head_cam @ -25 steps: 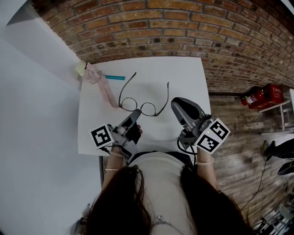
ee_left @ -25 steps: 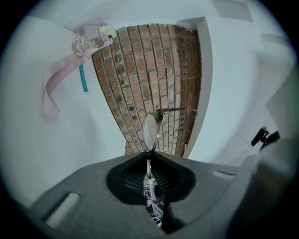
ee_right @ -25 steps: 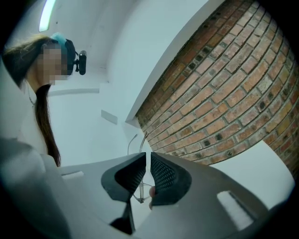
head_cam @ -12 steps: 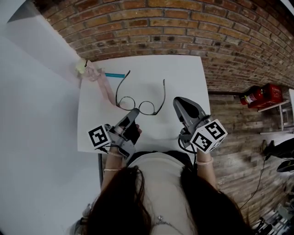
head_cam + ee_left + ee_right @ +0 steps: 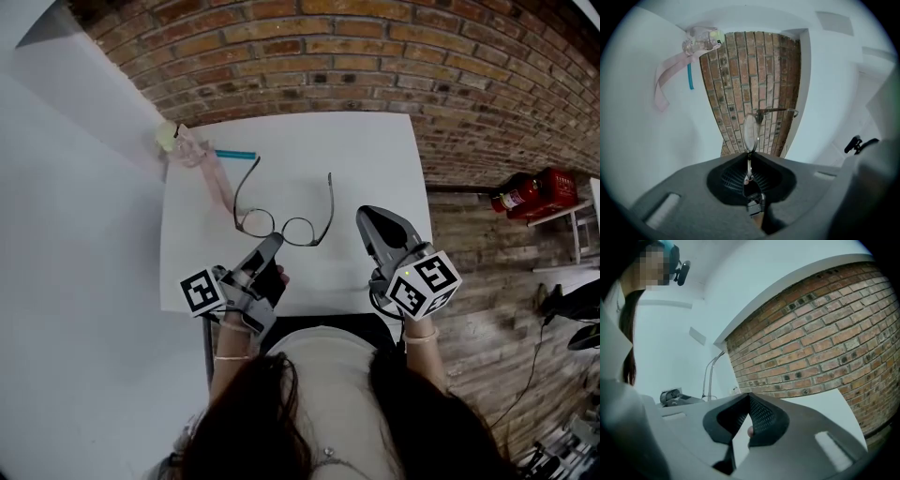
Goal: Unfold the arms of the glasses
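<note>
The thin dark-rimmed glasses (image 5: 280, 225) lie on the white table (image 5: 375, 150), both arms spread open and pointing away from me. My left gripper (image 5: 272, 242) is at their near edge, shut on the rim by the lenses. In the left gripper view a lens (image 5: 750, 131) stands edge-on just past the left gripper (image 5: 750, 159), with thin metal pinched between the jaws. My right gripper (image 5: 366, 217) hovers to the right of the glasses, apart from them. In its own view the right gripper (image 5: 749, 399) is shut on nothing, with no glasses in sight.
A pink strap (image 5: 217, 183) with a clear lump and a yellow-green bit lies at the table's far left corner, beside a teal pen (image 5: 234, 155). A brick wall rises behind the table. A red fire extinguisher (image 5: 525, 197) lies on the floor to the right.
The glasses have shifted slightly left with the left gripper still on them. Both grippers have drawn a little toward me.
</note>
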`<control>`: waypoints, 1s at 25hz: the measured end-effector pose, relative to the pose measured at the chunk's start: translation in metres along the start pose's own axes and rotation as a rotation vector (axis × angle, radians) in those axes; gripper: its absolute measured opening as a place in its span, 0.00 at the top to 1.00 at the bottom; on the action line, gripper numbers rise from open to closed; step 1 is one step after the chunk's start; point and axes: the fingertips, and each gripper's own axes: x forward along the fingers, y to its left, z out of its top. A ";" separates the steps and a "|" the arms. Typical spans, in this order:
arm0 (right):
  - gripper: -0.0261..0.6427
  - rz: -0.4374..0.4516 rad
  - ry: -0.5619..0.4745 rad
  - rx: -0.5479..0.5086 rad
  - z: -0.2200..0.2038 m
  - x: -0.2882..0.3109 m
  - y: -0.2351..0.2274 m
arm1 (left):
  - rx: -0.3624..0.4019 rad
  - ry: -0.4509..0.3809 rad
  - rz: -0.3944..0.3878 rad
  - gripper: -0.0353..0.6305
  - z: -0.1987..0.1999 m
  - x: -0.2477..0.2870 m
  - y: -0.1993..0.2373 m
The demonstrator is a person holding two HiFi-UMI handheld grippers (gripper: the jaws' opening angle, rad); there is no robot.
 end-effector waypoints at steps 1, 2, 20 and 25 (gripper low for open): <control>0.95 -0.003 0.005 -0.002 -0.002 0.000 0.000 | -0.002 0.000 0.002 0.91 0.000 -0.001 0.001; 0.95 -0.005 0.011 -0.004 -0.004 0.000 0.000 | -0.005 0.000 0.004 0.91 -0.001 -0.003 0.002; 0.96 -0.042 0.112 -0.072 -0.018 0.007 0.002 | -0.025 0.025 -0.026 0.91 0.003 0.001 -0.010; 0.96 -0.051 0.119 -0.078 -0.018 0.009 0.000 | -0.024 0.033 -0.038 0.91 0.008 0.005 -0.017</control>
